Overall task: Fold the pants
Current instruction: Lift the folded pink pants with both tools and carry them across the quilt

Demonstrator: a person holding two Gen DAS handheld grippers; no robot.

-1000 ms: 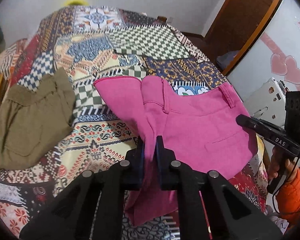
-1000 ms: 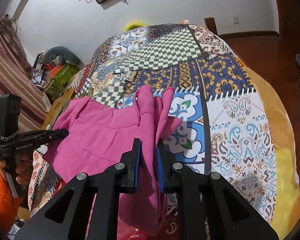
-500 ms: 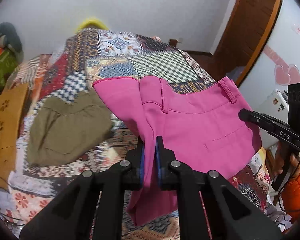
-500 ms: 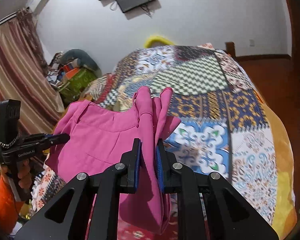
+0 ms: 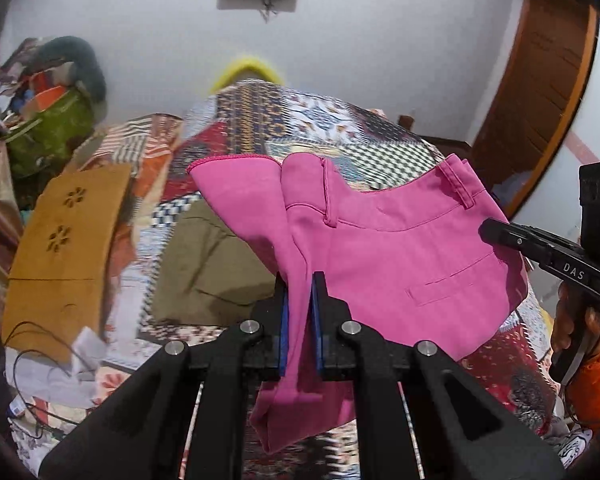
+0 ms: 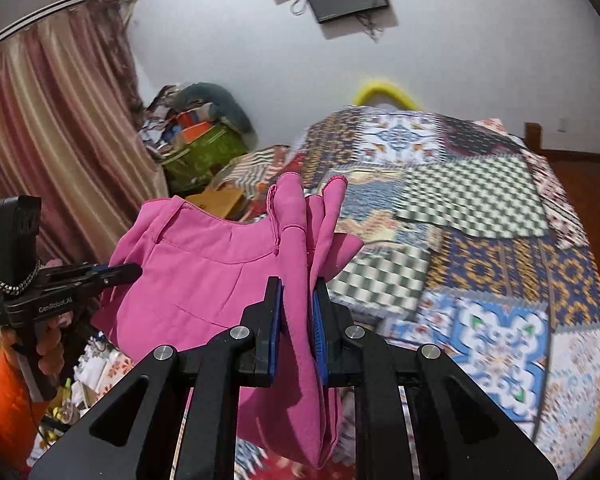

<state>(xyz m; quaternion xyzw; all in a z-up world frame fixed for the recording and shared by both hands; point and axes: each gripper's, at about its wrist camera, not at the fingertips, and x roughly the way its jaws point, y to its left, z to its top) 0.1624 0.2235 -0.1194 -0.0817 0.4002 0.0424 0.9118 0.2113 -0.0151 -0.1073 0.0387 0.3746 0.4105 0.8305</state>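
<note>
Both claws are clamped on the pink pants (image 5: 380, 248): left gripper (image 5: 300, 312) at lower centre, right gripper (image 6: 296, 316) likewise. Raised above the patchwork bedspread (image 6: 480, 220), the bright, smooth garment is held slack between them, probably so it hangs straight for folding. Olive shorts (image 5: 204, 264) are seen lower left.

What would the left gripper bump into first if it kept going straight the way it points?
The left gripper is already clamped on the pink pants. Beyond that cloth, probably the patchwork bedspread, though depth is unclear.
</note>
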